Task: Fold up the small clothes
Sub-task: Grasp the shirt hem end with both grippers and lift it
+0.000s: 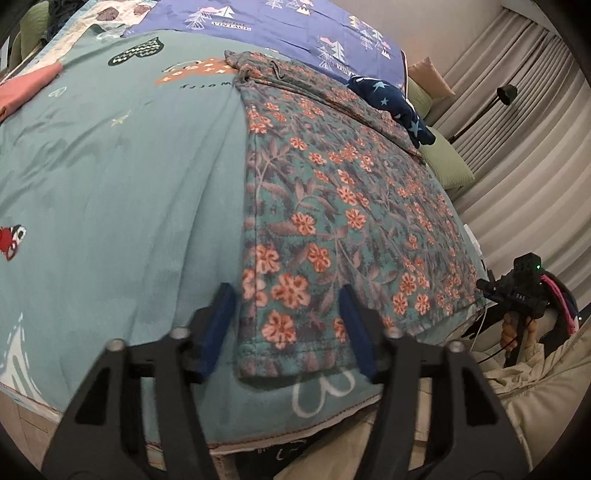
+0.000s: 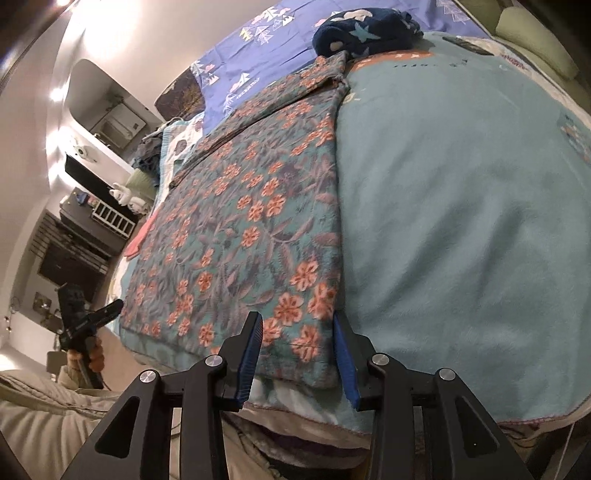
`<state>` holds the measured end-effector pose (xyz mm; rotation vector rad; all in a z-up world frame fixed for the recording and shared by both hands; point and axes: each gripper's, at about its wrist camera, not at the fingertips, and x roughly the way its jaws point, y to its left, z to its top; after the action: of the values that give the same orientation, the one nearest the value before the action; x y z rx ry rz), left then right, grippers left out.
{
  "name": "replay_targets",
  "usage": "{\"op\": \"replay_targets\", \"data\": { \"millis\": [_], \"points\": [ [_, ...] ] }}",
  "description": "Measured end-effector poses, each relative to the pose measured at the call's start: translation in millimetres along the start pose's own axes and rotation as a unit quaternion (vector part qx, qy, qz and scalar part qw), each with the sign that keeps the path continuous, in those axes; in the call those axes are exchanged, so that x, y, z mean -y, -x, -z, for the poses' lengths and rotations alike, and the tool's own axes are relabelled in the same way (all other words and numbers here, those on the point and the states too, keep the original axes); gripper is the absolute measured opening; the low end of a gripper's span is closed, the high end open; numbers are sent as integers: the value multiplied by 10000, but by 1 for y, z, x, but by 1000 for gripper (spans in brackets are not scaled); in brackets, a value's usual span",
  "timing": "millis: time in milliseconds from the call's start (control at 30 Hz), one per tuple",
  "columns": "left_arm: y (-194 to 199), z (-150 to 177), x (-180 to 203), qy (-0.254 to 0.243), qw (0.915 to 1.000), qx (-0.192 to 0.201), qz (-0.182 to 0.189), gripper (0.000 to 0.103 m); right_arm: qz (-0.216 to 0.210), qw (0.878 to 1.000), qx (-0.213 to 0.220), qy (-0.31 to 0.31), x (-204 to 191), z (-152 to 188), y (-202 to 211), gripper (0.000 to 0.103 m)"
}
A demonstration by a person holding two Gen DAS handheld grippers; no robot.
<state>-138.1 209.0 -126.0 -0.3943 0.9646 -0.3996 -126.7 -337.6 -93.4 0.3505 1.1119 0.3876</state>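
Observation:
A floral garment [image 1: 332, 206], teal with orange flowers, lies flat on the teal blanket [image 1: 129, 177] near the bed's front edge. It also shows in the right wrist view [image 2: 251, 221]. My left gripper [image 1: 286, 299] is open, its blue-padded fingers straddling the garment's near left corner just above the hem. My right gripper [image 2: 297, 328] is open, its fingers straddling the garment's near right corner. Each gripper shows in the other's view: the right one [image 1: 517, 295], the left one [image 2: 88, 317].
A dark blue star-print garment [image 1: 399, 107] lies bunched at the far end, also in the right wrist view [image 2: 365, 29]. A pink cloth [image 1: 26, 88] lies at the left. A purple sheet [image 1: 280, 26] covers the back. Green pillows [image 1: 447, 162] and curtains [image 1: 517, 110] stand at the right.

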Motion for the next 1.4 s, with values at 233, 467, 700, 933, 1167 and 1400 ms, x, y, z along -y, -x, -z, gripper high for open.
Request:
{"op": "replay_targets", "data": {
  "millis": [233, 467, 700, 933, 1167, 1400],
  "points": [
    [15, 2, 7, 53, 9995, 303, -49, 6, -212, 9997, -127, -16, -7, -1, -8, 7],
    [72, -48, 42, -437, 9892, 1363, 302, 6, -1144, 9907, 735, -19, -26, -32, 28, 6],
    [91, -111, 58, -667, 9765, 2006, 412, 6, -1434, 9773, 1557, 70, -40, -100, 64, 6],
    [84, -176, 69, -830, 9676, 2355, 372, 6, -1258, 9728, 1924, 283, -52, -167, 67, 6],
    [52, -247, 66, -778, 9650, 2499, 184, 6, -833, 9707, 2188, 533, -62, -251, 46, 6],
    [-7, -318, 43, -507, 9692, 2407, -104, 6, -410, 9751, 2099, 591, -56, -329, -2, 6]
  ]
}}
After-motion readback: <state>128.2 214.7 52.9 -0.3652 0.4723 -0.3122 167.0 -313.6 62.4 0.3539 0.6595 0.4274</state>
